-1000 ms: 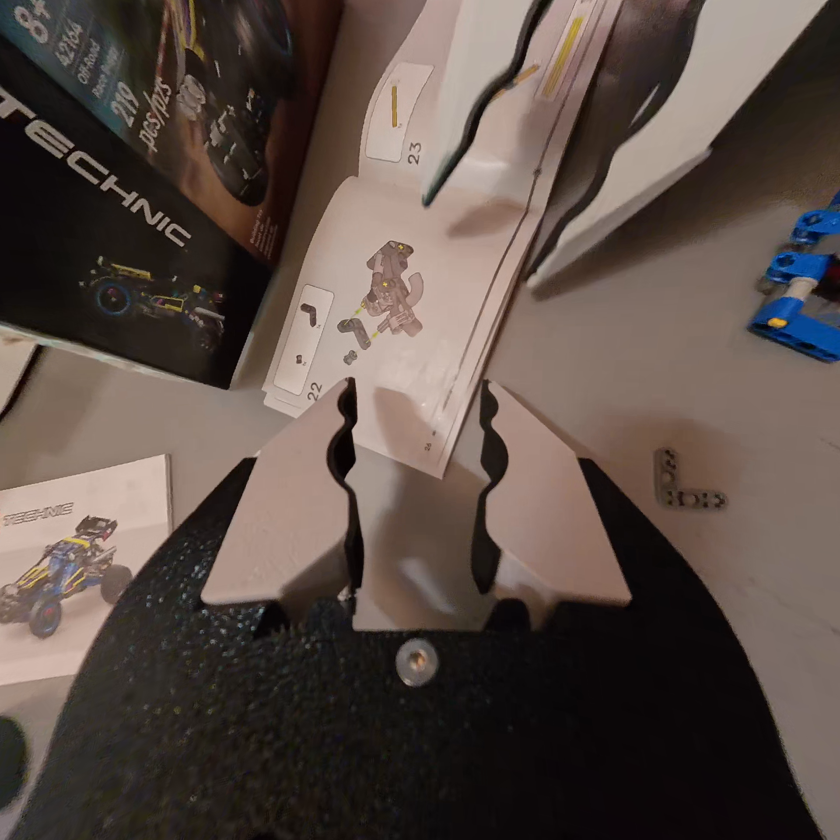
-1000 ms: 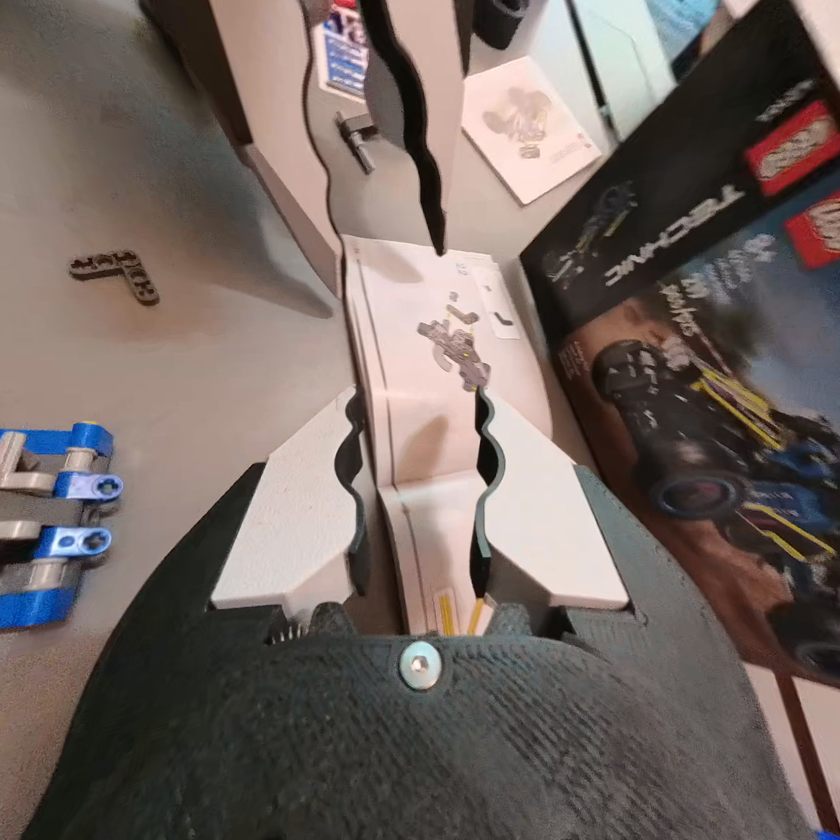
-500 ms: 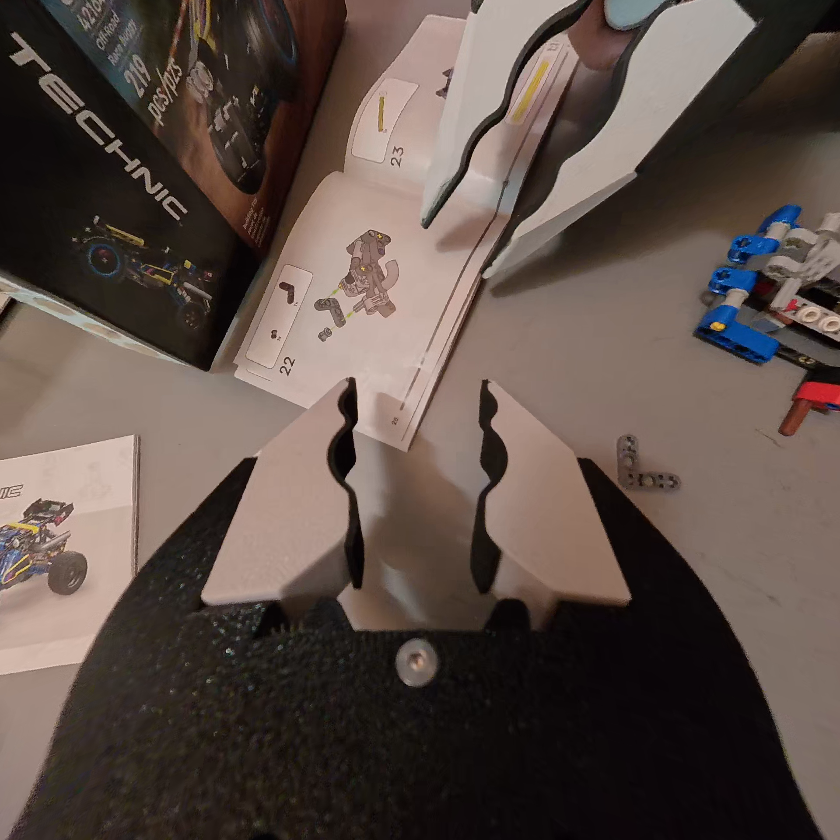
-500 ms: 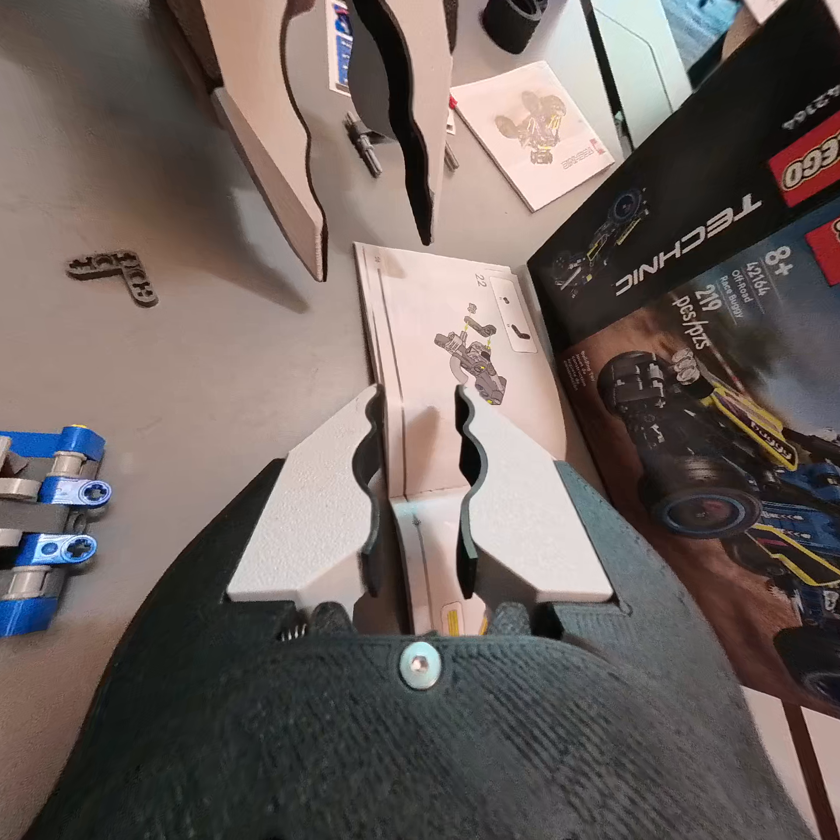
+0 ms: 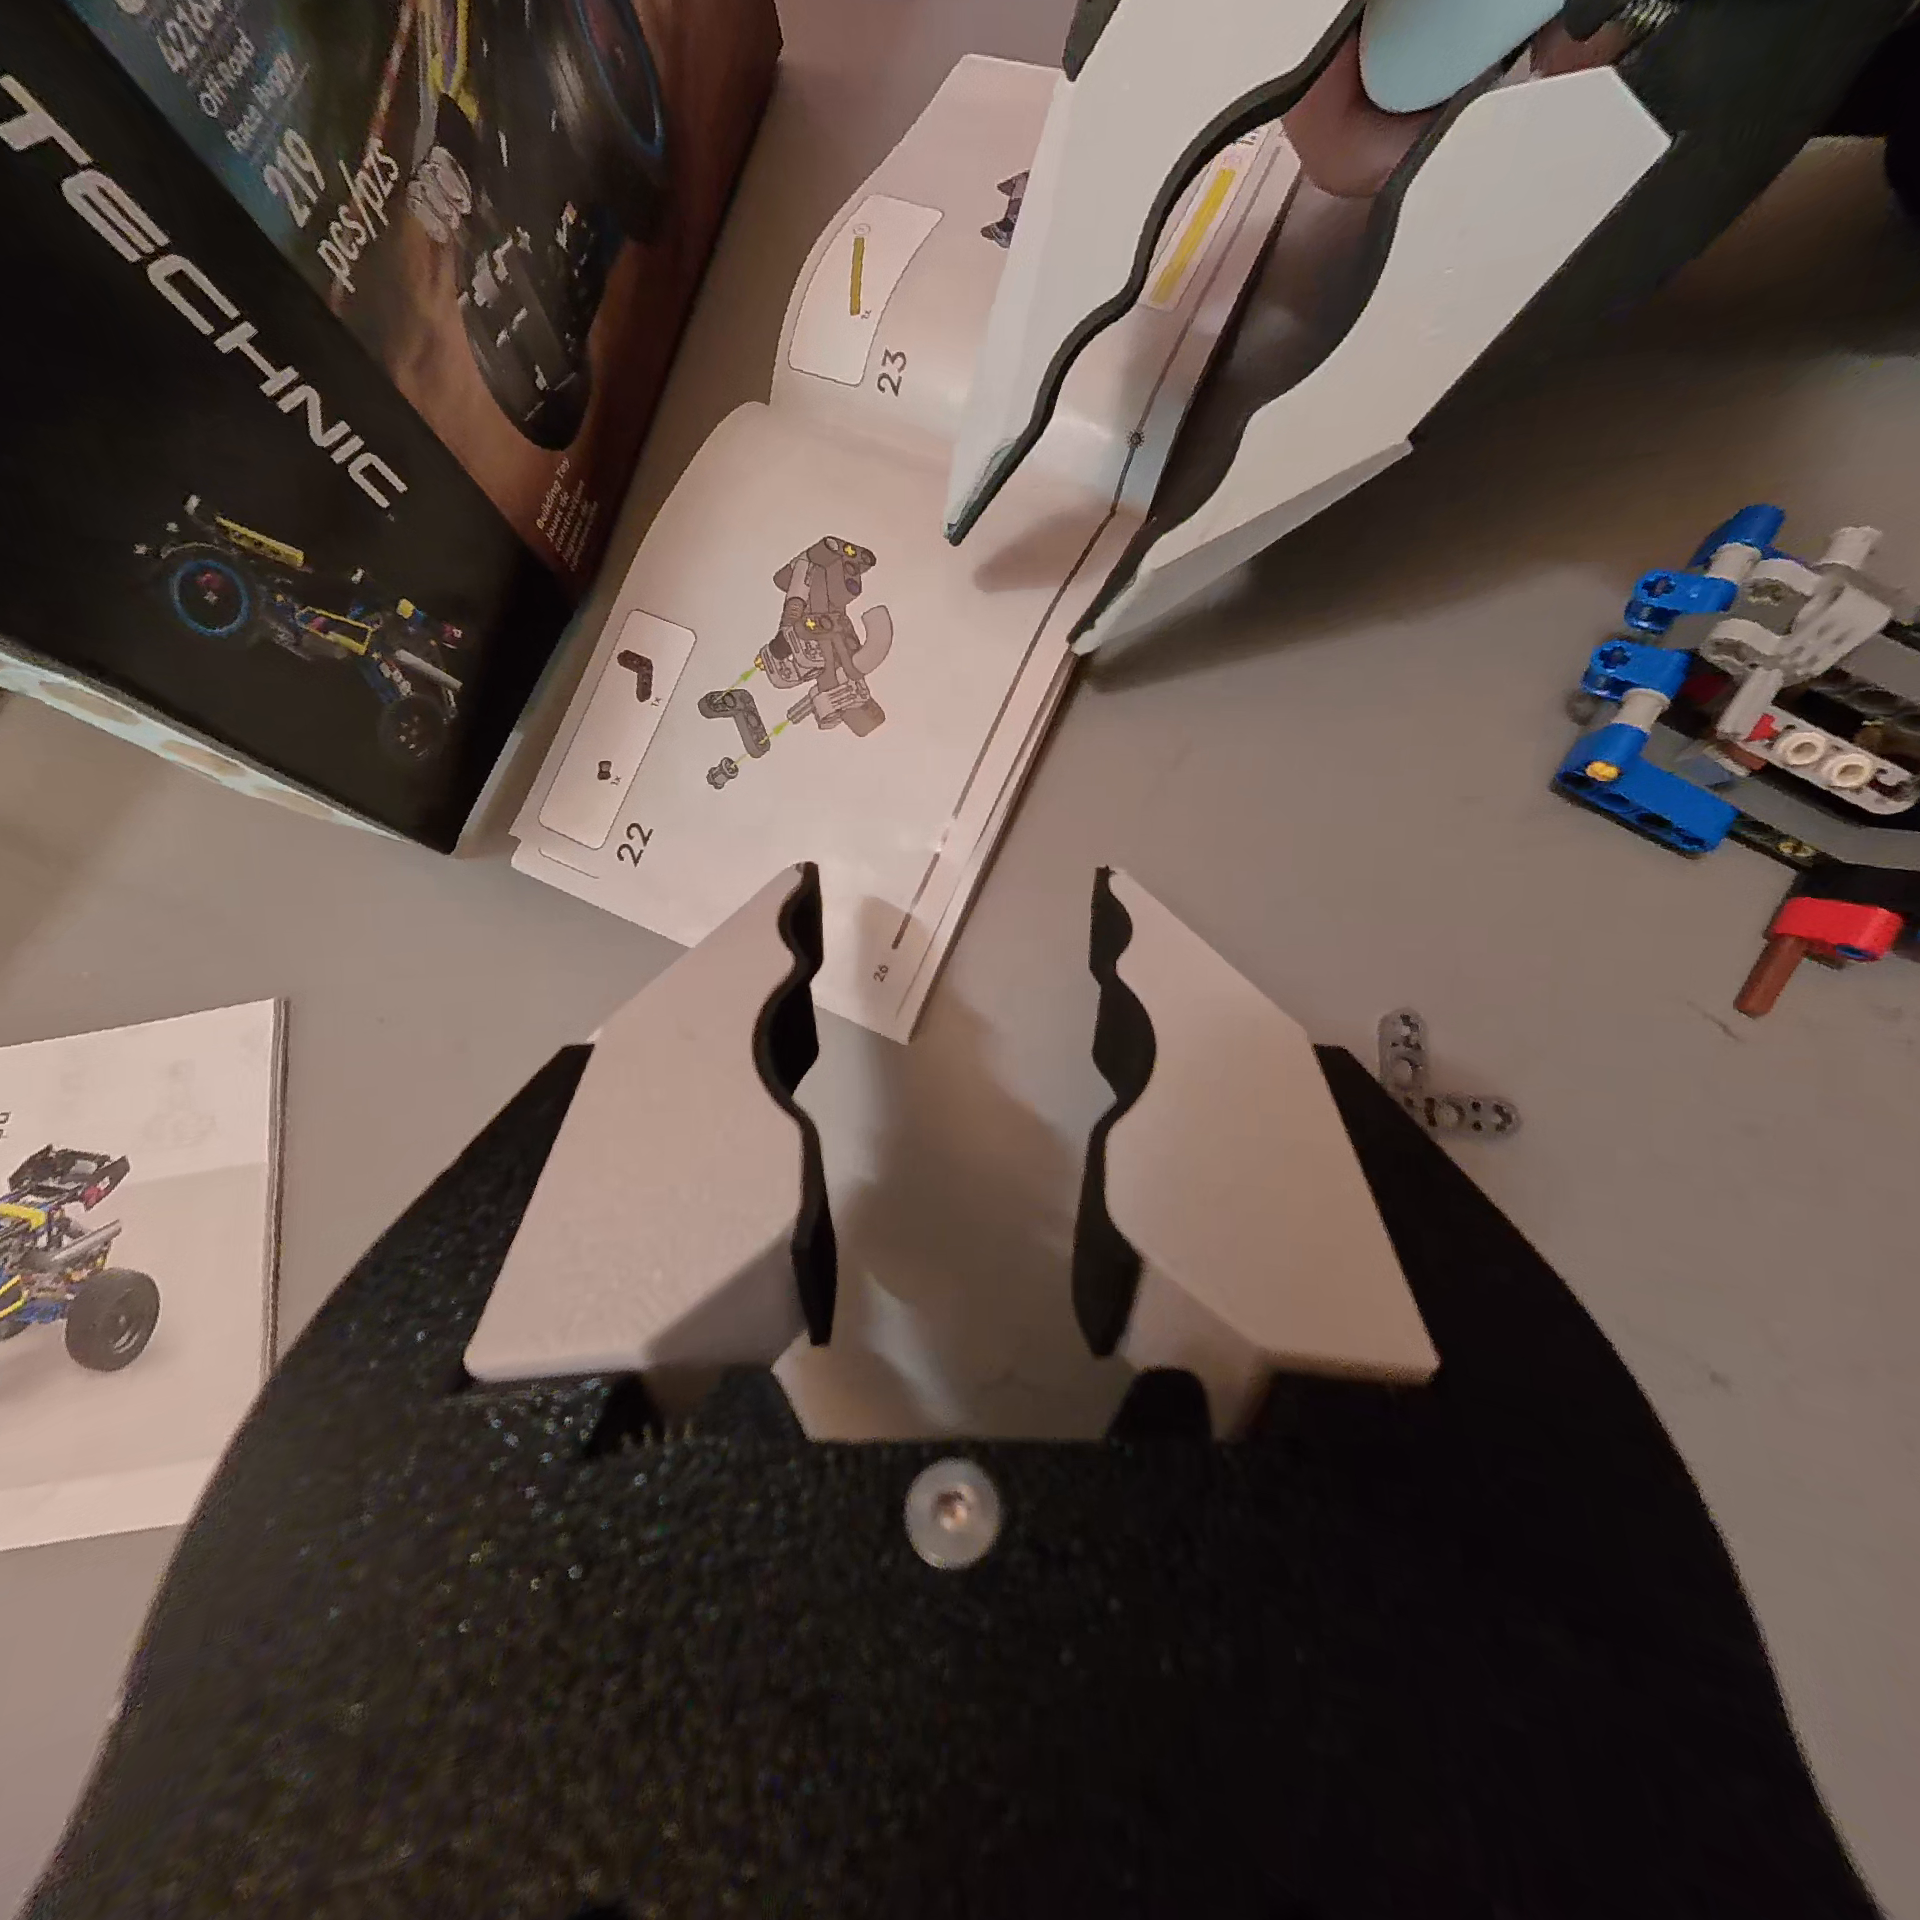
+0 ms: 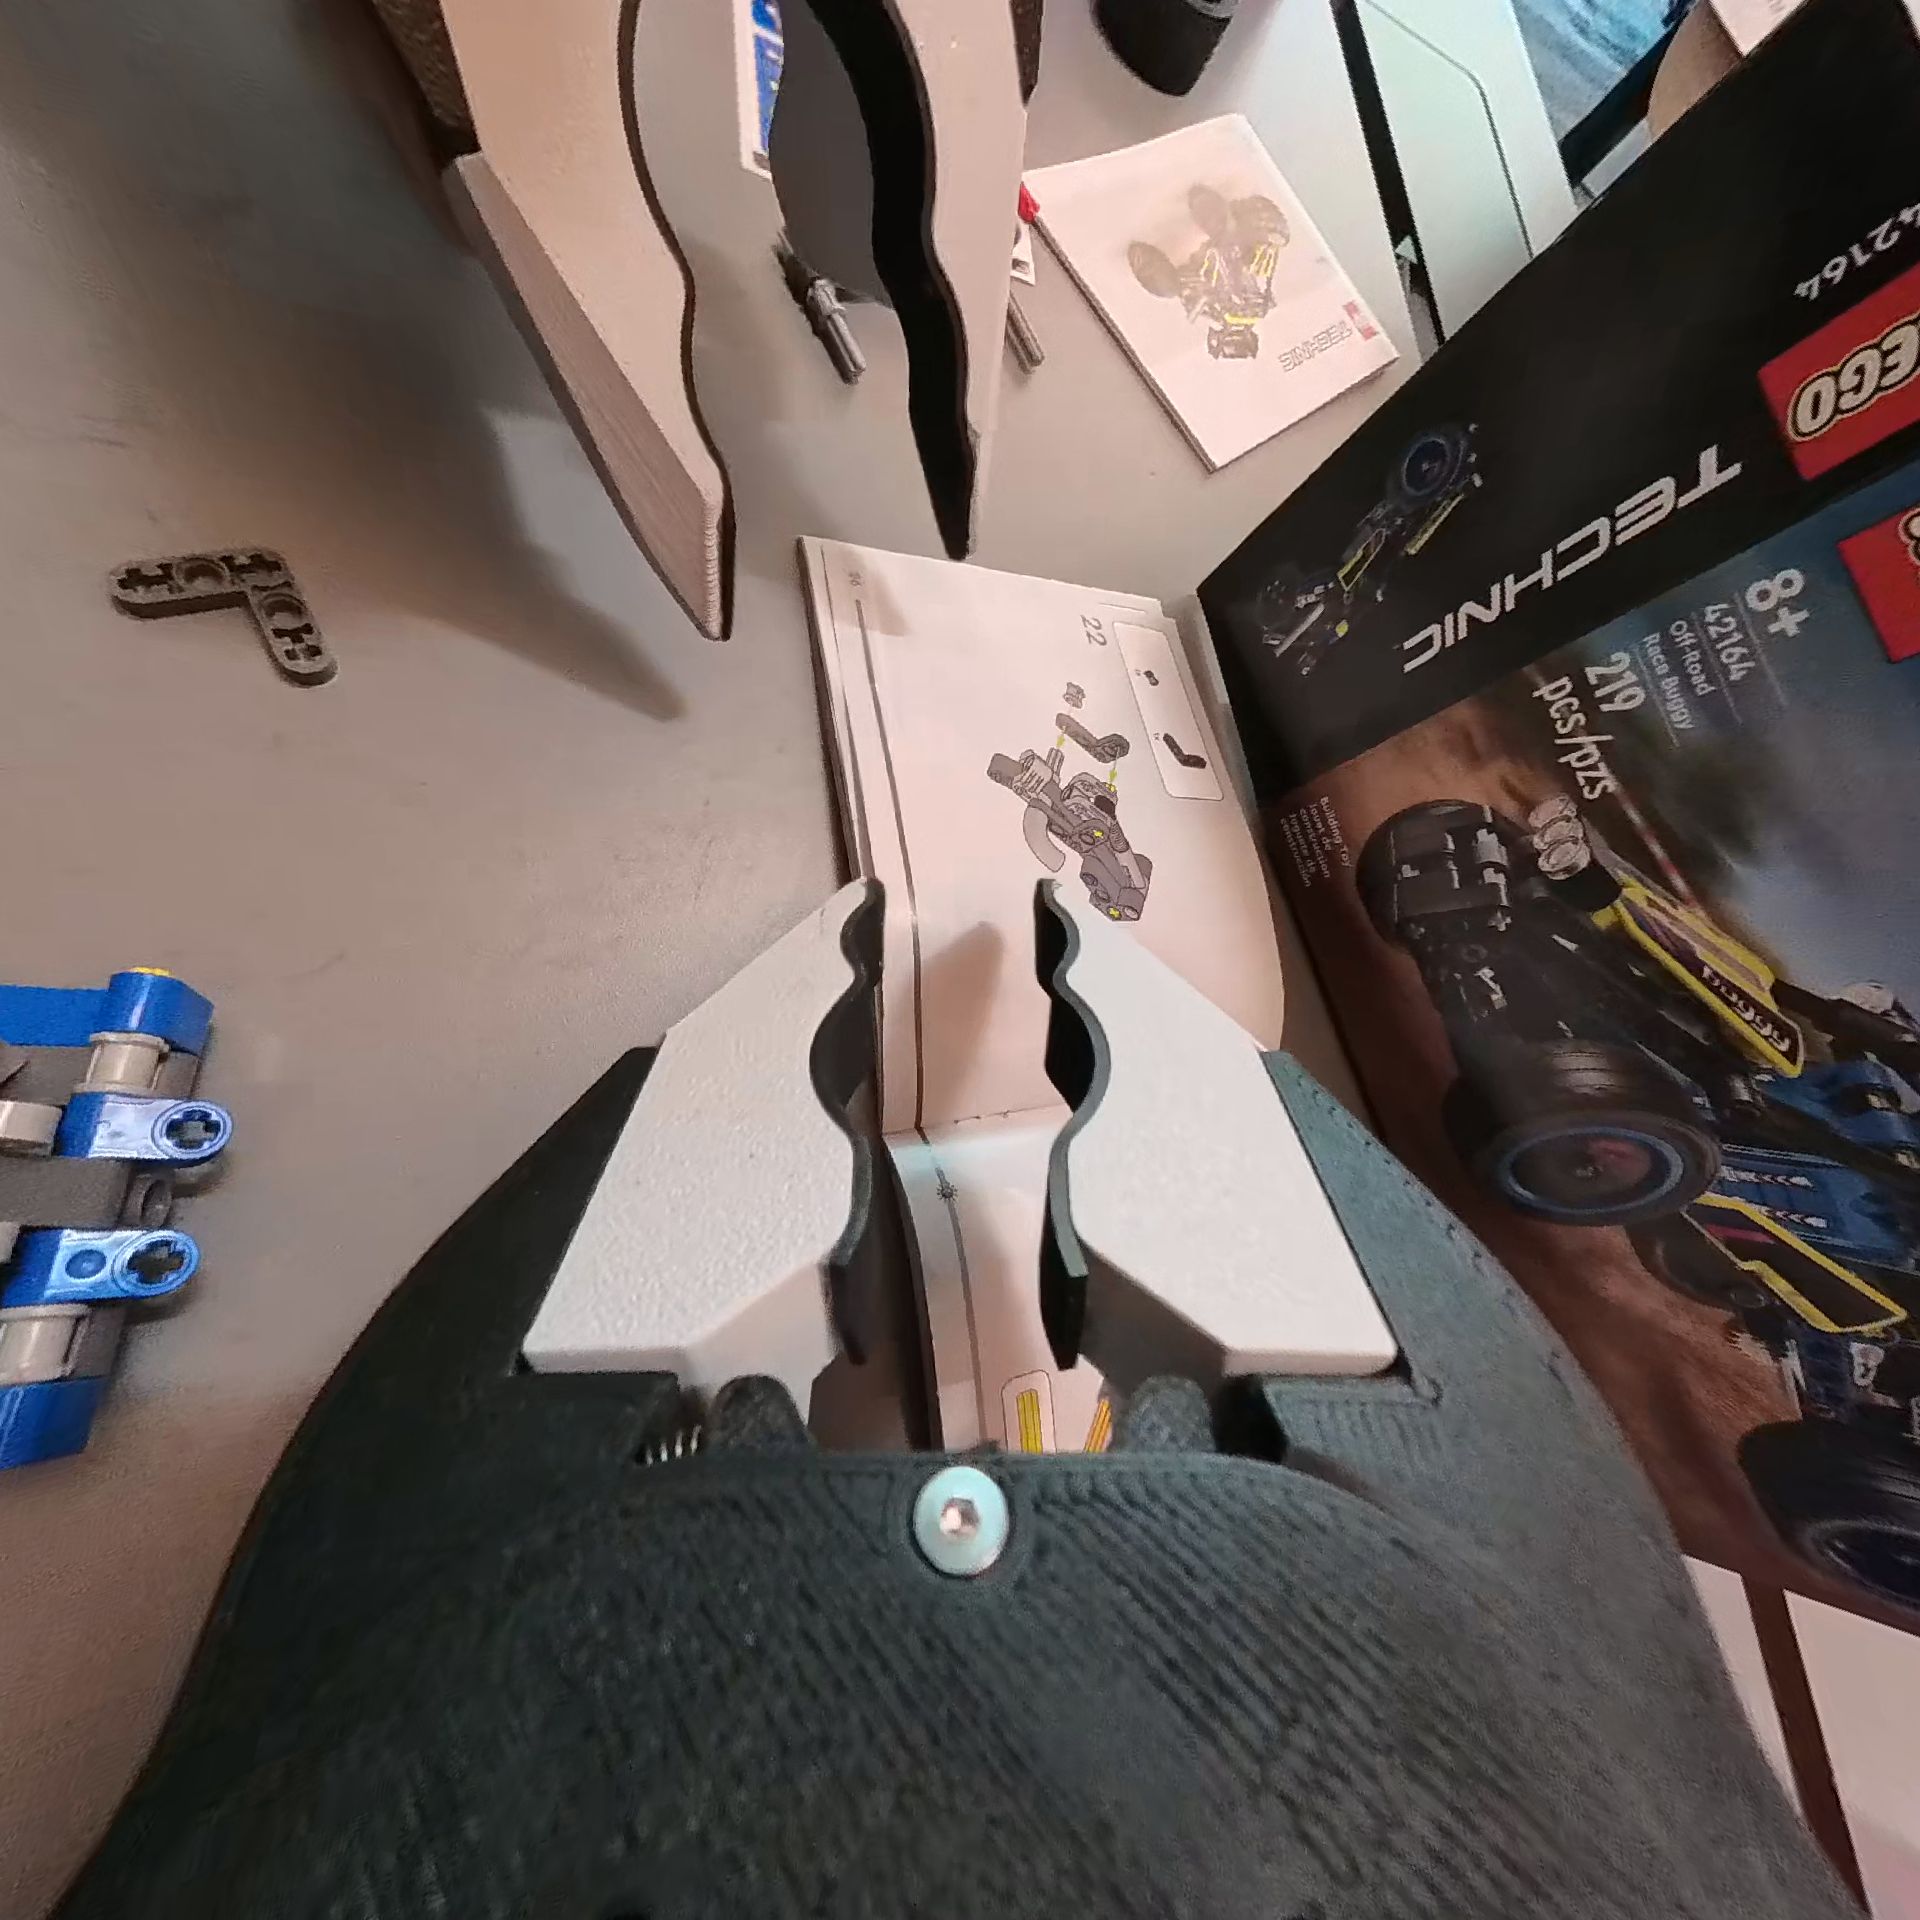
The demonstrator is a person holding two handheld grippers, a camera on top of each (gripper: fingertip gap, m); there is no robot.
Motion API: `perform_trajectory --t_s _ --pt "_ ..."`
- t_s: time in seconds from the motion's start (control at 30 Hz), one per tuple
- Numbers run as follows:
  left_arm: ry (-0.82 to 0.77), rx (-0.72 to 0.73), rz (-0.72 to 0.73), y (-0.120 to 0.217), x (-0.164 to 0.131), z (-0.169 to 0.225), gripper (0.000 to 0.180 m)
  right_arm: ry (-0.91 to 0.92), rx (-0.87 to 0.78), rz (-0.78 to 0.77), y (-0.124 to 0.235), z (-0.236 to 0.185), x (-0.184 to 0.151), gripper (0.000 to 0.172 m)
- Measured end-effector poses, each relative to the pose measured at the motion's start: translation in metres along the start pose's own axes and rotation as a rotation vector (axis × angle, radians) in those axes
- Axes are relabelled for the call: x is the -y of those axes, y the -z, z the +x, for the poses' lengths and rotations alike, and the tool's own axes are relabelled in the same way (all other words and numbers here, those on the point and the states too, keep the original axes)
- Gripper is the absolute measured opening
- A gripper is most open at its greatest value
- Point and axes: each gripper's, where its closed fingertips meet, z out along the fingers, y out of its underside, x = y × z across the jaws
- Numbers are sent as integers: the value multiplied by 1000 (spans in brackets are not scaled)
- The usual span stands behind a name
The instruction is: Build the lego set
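Observation:
An open white instruction booklet (image 5: pixel 883 810) lies on the grey table beside a toy box (image 5: pixel 260 416). My left gripper (image 5: pixel 954 878) is open and empty, hovering just above the booklet's near corner. My right gripper (image 6: pixel 956 891) is over the booklet (image 6: pixel 987 675), its jaws partly narrowed and astride a raised, curved page. I see room between the right pad and the paper, so nothing is gripped. The left wrist view shows the right gripper (image 5: pixel 1023 587) with its tips down on the booklet's far half. The right wrist view shows the left gripper (image 6: pixel 836 582) open beyond the booklet.
A grey L-shaped beam (image 5: pixel 1439 1101) lies loose, also in the right wrist view (image 6: pixel 239 613). A blue and grey brick assembly (image 5: pixel 1714 727) and a red piece (image 5: pixel 1829 925) sit at the right. A second booklet (image 5: pixel 135 1195) lies left. A dark pin (image 6: pixel 831 322) lies farther off. Left tips to right tips: about 6 cm. From either gripper's tips it is about 15 cm to the red piece (image 5: pixel 1829 925).
My right jaws have narrowed around the booklet's raised page. My left gripper has drawn back from the booklet, staying open; more of the table and the brick assembly now shows.

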Motion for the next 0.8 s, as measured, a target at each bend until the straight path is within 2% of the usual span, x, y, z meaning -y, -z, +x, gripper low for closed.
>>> perform_trajectory --t_s 0.3,0.63,0.8 --pt "2 7 9 2 2 -1 47 23 13 -16 -1 -3 0 29" --pt "3 14 11 4 2 -3 47 18 -34 -8 4 4 4 15" --pt "1 31 27 6 5 -5 47 -10 -73 -56 6 4 -8 8"
